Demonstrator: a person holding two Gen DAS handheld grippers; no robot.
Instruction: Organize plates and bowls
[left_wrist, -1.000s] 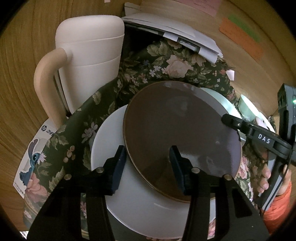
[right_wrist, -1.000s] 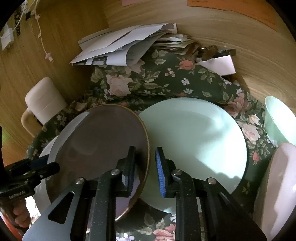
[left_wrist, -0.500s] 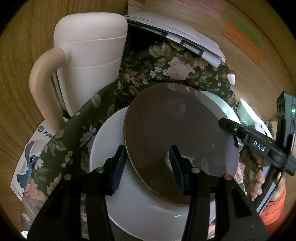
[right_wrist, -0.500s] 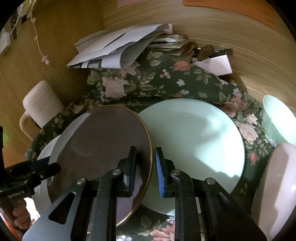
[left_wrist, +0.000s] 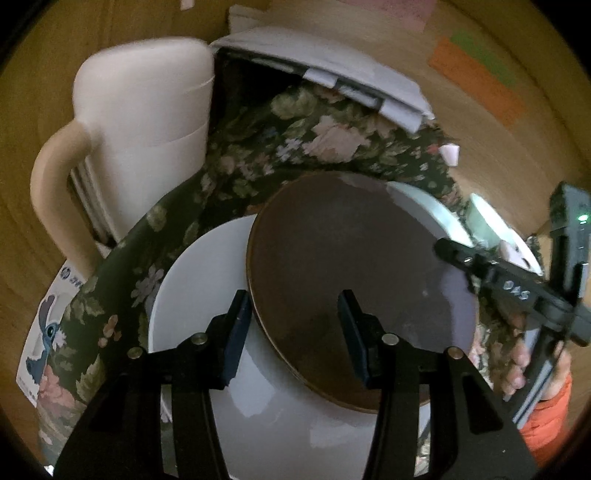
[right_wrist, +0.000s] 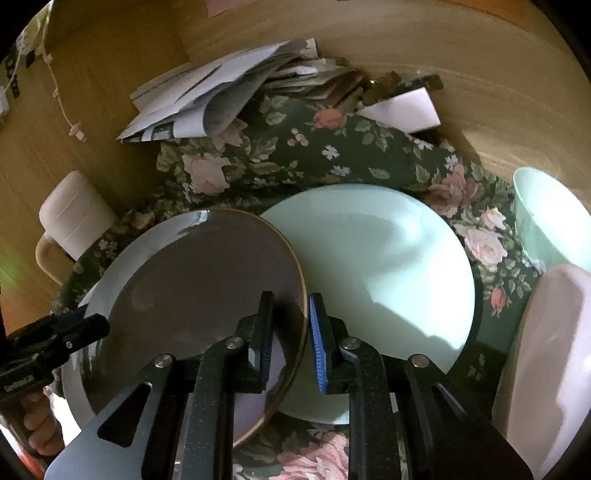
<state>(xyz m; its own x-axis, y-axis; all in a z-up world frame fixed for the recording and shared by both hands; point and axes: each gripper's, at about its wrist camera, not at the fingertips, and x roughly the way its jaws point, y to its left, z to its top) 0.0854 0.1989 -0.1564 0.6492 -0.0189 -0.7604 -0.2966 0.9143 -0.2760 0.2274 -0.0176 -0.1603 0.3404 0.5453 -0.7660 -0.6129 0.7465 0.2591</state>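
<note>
The brown plate (right_wrist: 207, 291) hides much of the white plate (left_wrist: 207, 295) beneath; the right gripper (right_wrist: 290, 339) pinches its rim, the left gripper (left_wrist: 291, 328) gapes wide. Three plates counting the mint plate (right_wrist: 384, 280); two bowls are cut off.

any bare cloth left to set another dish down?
Little. One open strip of floral cloth lies between the paper pile and the mint plate. The brown plate and white plate crowd the front; the mint bowl fills the right.

the brown plate (right_wrist: 207, 291) has slid slightly further over the white plate (left_wrist: 207, 295).
</note>
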